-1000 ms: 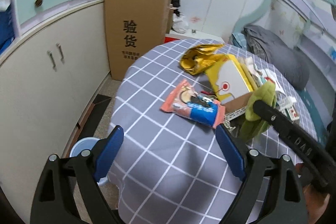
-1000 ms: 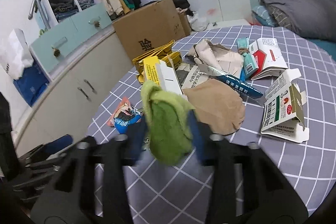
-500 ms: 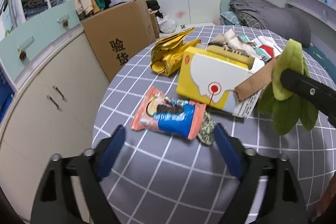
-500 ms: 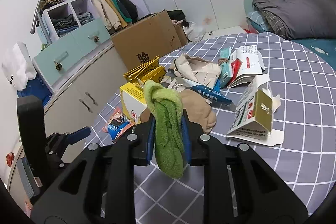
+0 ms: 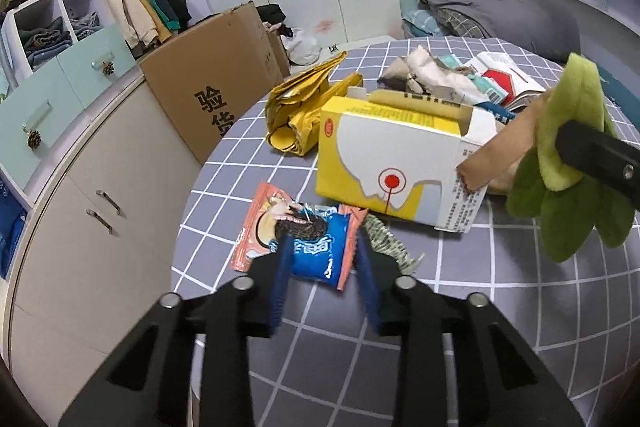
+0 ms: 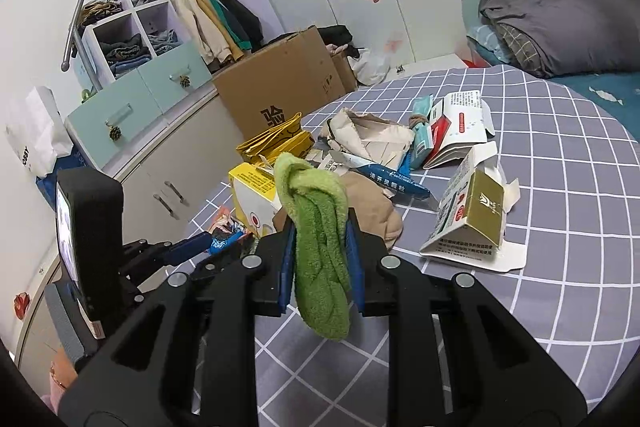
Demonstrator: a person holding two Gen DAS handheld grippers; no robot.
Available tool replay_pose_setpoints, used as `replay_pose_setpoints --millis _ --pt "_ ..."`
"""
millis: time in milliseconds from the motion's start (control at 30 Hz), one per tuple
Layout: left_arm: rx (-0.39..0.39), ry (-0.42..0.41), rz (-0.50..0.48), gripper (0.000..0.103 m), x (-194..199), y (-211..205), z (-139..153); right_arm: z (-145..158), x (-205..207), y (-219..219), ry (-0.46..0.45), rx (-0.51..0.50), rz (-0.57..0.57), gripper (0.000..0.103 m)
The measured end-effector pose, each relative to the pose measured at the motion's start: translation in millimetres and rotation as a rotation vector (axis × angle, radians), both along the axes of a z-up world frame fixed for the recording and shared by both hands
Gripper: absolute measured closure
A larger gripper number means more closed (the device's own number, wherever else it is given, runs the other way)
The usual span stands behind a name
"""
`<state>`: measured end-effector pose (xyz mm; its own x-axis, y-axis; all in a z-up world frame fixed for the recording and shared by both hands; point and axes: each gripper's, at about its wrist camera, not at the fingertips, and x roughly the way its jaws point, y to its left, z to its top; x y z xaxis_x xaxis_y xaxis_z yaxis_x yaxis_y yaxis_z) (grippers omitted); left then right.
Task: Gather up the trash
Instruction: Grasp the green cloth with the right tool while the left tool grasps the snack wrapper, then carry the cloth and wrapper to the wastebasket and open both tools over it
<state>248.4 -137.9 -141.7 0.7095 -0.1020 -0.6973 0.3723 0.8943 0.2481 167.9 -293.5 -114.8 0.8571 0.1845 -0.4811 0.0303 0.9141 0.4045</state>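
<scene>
Crinkly foil snack wrapper [image 5: 304, 247], light and slippery, sits between the left gripper [image 5: 320, 259]'s just-closing jaws at its blue end; right gripper [image 6: 320, 255] clamps a soft green cloth [image 6: 320, 227].

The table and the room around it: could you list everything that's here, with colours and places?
Snack packet: one, orange and blue, table's near edge, between the left gripper's pads.
Yellow box: one, yellow and white, behind the packet.
Yellow bag: one, crumpled, behind the box.
Green cloth: one, hanging from the right gripper.
Gold carton: one, torn open, right side.
Table: one, grey checked cover.
Cardboard box: one, brown, on the floor.
Left gripper: jaws just closing around the packet.
Right gripper: shut on the cloth.
</scene>
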Motion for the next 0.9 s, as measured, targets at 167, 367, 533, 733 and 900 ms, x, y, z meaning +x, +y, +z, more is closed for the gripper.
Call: replay_pose_setpoints --millis 167,367,533,733,900 --pt "-0.07 -0.02 0.023 0.096 -14 15 15 7 -8 4 -0.018 -0.006 -0.004 0.08" --pt "-0.203 0.009 0.03 0.103 -27 43 29 15 -17 14 -0.032 -0.015 0.01 0.08" --pt "-0.335 0.004 0.043 0.103 -40 71 45 24 -24 27 -0.049 -0.022 0.027 0.08" --pt "-0.45 -0.011 0.045 0.103 -54 95 58 39 -32 50 -0.081 -0.043 0.055 0.08" --pt "-0.505 -0.038 0.048 0.103 -66 115 68 49 -33 77 -0.093 -0.052 0.104 0.08"
